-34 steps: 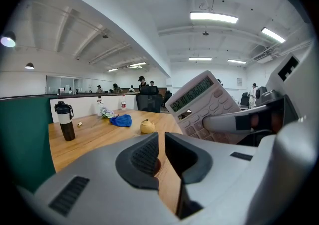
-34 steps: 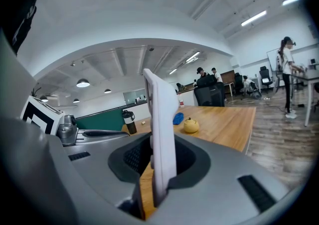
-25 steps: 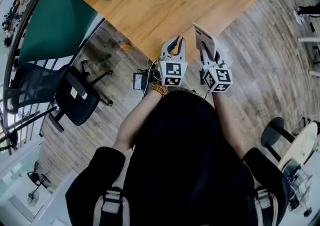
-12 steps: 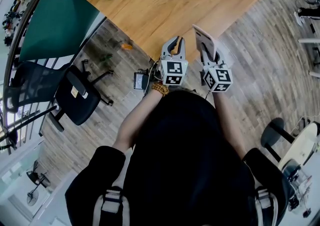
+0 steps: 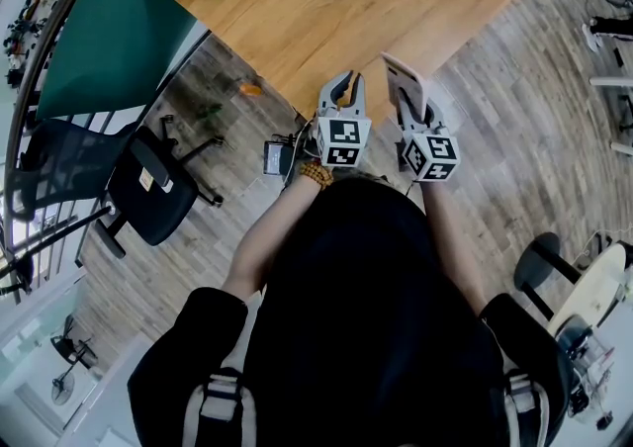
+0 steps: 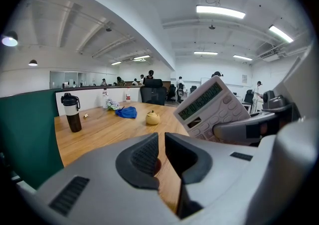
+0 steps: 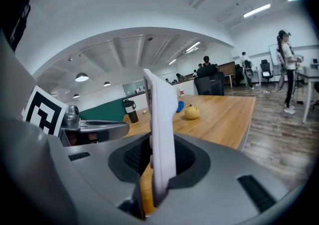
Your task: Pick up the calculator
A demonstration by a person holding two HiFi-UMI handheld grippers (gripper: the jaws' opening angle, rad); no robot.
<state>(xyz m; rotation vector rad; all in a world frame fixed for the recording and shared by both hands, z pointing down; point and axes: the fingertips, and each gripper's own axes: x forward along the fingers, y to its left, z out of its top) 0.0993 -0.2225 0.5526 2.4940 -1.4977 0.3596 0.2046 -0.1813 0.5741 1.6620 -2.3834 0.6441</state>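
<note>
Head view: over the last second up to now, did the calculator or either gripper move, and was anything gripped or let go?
Nothing visibly changed. The right gripper keeps its jaws shut on the calculator, which stands on edge between them. The left gripper stays beside it, its jaws a narrow gap apart with nothing between them.

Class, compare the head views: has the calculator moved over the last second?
No. The calculator, clamped upright in the right gripper, keeps its place against the near edge of the wooden table.
</note>
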